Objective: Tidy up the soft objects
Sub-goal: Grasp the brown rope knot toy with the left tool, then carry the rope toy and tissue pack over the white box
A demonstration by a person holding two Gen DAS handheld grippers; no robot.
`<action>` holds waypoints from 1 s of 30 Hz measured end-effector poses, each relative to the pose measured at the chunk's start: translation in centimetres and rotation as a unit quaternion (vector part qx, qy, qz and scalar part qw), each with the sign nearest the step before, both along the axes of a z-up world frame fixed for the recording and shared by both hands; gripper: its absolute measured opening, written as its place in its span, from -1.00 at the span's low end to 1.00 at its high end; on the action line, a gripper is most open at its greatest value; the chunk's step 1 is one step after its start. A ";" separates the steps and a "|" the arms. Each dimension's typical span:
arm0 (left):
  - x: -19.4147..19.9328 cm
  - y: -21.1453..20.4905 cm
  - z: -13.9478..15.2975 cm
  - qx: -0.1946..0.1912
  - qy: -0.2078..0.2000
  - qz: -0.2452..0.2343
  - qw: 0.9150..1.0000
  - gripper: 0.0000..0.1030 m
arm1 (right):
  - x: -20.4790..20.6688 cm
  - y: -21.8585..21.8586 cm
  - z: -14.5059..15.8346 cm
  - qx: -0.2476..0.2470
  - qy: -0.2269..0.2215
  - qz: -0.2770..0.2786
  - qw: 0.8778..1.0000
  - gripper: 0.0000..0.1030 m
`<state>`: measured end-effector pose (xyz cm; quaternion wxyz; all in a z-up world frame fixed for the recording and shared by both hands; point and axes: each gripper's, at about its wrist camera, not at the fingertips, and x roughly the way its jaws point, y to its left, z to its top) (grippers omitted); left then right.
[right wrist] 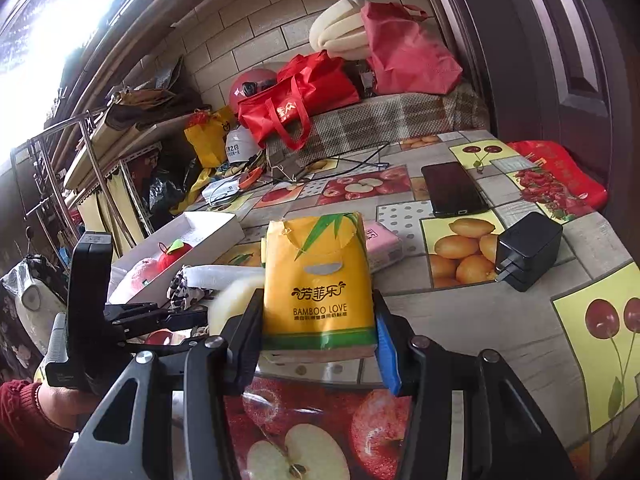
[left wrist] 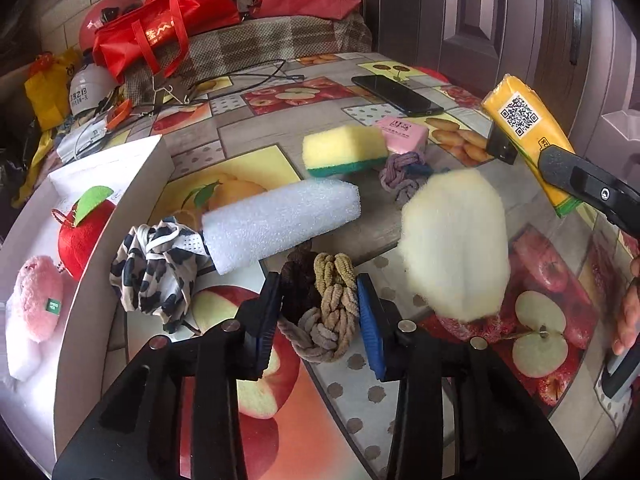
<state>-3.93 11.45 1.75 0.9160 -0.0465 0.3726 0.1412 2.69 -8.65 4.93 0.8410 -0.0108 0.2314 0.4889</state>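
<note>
1. Left wrist view: the left gripper (left wrist: pixel 318 316) pinches a bundle of braided hair ties (left wrist: pixel 326 306) between its fingers, low over the table (left wrist: pixel 248 132).
2. A white box (left wrist: pixel 120 184) at the left holds a red apple toy (left wrist: pixel 82 232) and a pink plush (left wrist: pixel 38 298).
3. Right wrist view: the right gripper (right wrist: pixel 318 344) clamps a yellow tissue pack (right wrist: pixel 318 280), held above the table.

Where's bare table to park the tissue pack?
Free: tablecloth right of the tissue pack, below the charger; also between phone and cable. Crowded: around foam block, sponge, braided knot.
</note>
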 end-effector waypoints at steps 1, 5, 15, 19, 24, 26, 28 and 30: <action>-0.7 0.0 0.4 0.001 -0.018 0.005 1.000 -0.34 | -0.6 -0.3 0.2 0.005 -0.019 -0.006 1.000 -0.05; -4.3 -0.7 2.3 0.025 -0.100 0.024 0.994 -0.34 | -3.0 -0.1 0.9 0.006 -0.093 -0.018 0.995 -0.05; -9.4 -0.9 3.8 0.070 -0.177 0.050 0.981 -0.33 | -4.6 2.4 0.8 -0.016 -0.120 0.002 0.993 -0.05; -11.7 0.6 3.9 0.088 -0.190 0.081 0.975 -0.33 | -6.8 4.7 0.6 -0.027 -0.140 0.030 0.989 -0.05; -14.6 4.7 3.7 0.083 -0.193 0.142 0.967 -0.33 | -9.3 8.0 0.2 -0.035 -0.156 0.075 0.984 -0.05; -15.8 6.5 3.6 0.086 -0.193 0.168 0.963 -0.33 | -10.1 9.5 0.1 -0.035 -0.155 0.088 0.983 -0.05; -16.9 8.3 3.4 0.091 -0.192 0.193 0.958 -0.33 | -10.9 11.0 0.0 -0.033 -0.155 0.101 0.982 -0.05; -17.6 10.0 3.2 0.095 -0.187 0.215 0.954 -0.33 | -11.6 12.5 0.0 -0.031 -0.152 0.112 0.981 -0.05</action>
